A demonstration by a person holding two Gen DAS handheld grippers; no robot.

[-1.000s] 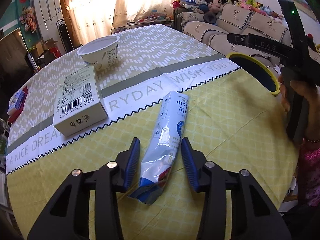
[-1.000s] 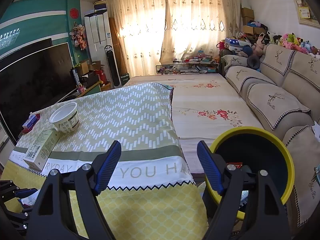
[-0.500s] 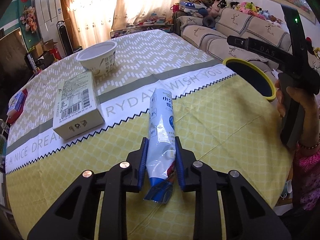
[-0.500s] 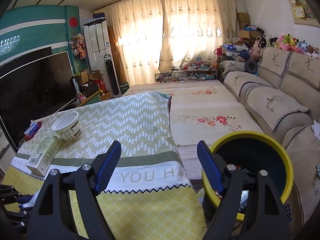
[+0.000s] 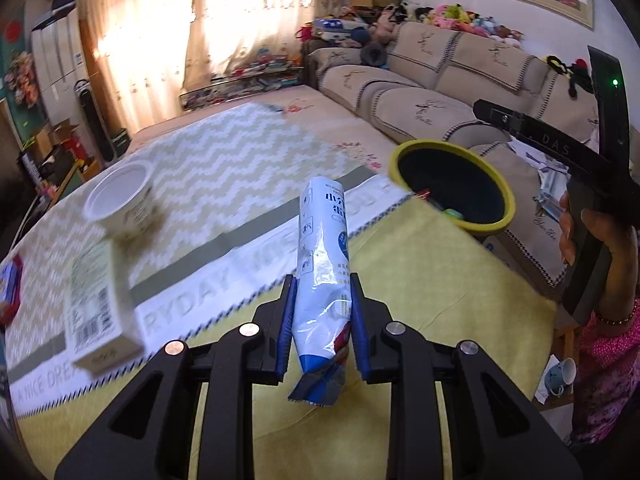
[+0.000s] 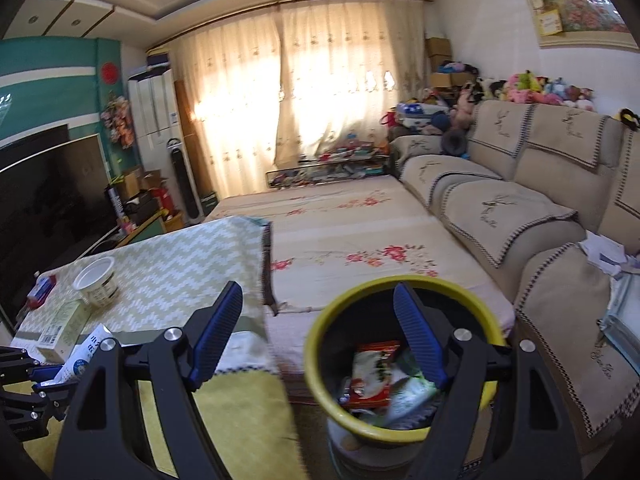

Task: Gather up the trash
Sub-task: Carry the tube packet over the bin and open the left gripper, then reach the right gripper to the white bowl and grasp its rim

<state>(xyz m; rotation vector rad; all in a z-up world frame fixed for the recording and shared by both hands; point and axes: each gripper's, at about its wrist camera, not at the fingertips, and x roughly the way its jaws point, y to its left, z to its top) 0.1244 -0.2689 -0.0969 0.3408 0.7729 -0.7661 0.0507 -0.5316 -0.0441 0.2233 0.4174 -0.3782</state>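
Observation:
My left gripper (image 5: 320,300) is shut on a blue and white snack wrapper (image 5: 322,264) and holds it lifted above the yellow tablecloth (image 5: 420,280), its top pointing towards the bin. The yellow-rimmed bin (image 5: 452,188) stands past the table's right edge with wrappers inside (image 6: 372,376). My right gripper (image 6: 316,320) is open and empty, above the bin (image 6: 320,380). The wrapper (image 6: 86,354) also shows at the lower left of the right wrist view. A white paper bowl (image 5: 120,200) and a pale carton (image 5: 100,300) lie on the table.
A red and blue packet (image 5: 10,288) lies at the table's left edge. A sofa (image 6: 520,208) runs along the right. A floral-covered bed or bench (image 6: 340,232) sits behind the table. A mug (image 5: 560,376) stands on the floor at the right.
My left gripper closed on the wrapper and lifted it off the table, swinging towards the bin. The right gripper moved over the bin, still open.

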